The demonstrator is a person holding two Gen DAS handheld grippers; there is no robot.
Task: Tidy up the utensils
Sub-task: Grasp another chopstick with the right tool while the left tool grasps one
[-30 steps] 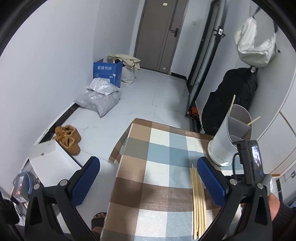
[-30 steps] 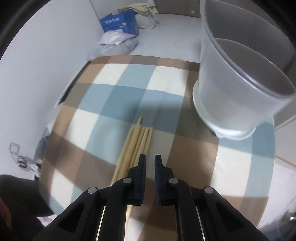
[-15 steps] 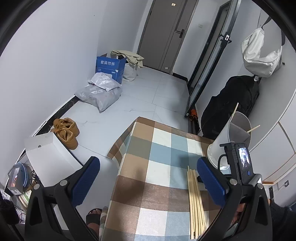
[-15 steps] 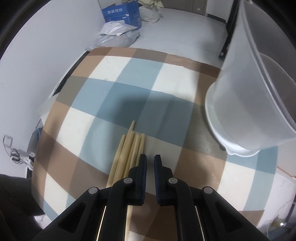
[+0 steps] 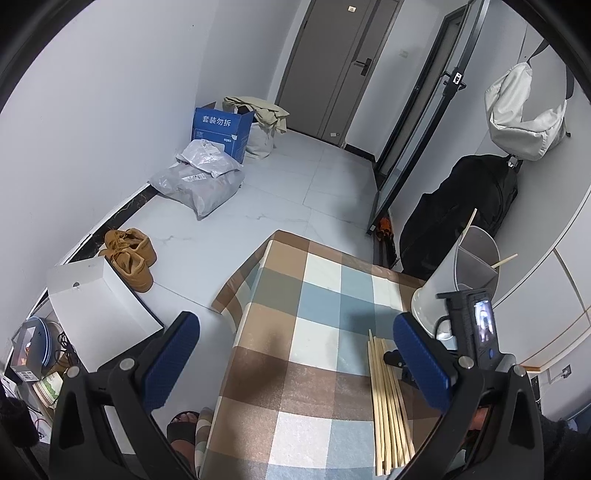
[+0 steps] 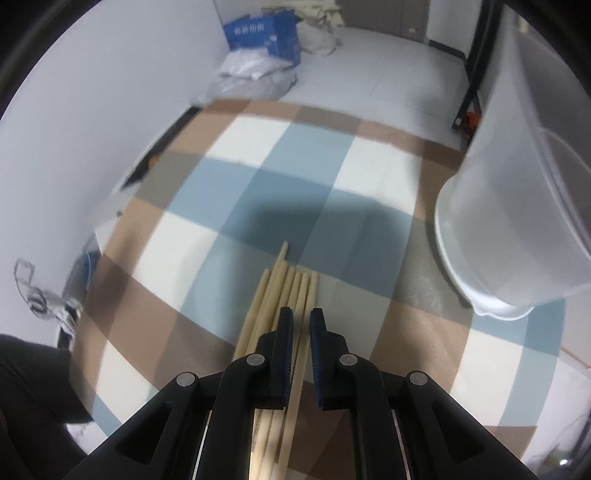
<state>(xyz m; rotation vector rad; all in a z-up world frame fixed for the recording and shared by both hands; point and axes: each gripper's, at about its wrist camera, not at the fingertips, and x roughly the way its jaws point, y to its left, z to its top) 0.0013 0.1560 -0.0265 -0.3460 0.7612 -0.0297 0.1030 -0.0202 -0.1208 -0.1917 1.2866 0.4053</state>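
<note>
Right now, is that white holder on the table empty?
No. The white holder stands upright with two chopsticks sticking out; more chopsticks lie on the tablecloth.

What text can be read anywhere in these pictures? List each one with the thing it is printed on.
"套装勿拆": white characters on the blue cardboard box on the floor by the wall.
The same box in the right wrist view: characters too blurred to read.
White label on the grey parcel bag: print too small to read.
Small screen on the right gripper: shows an image, no legible text.
</note>
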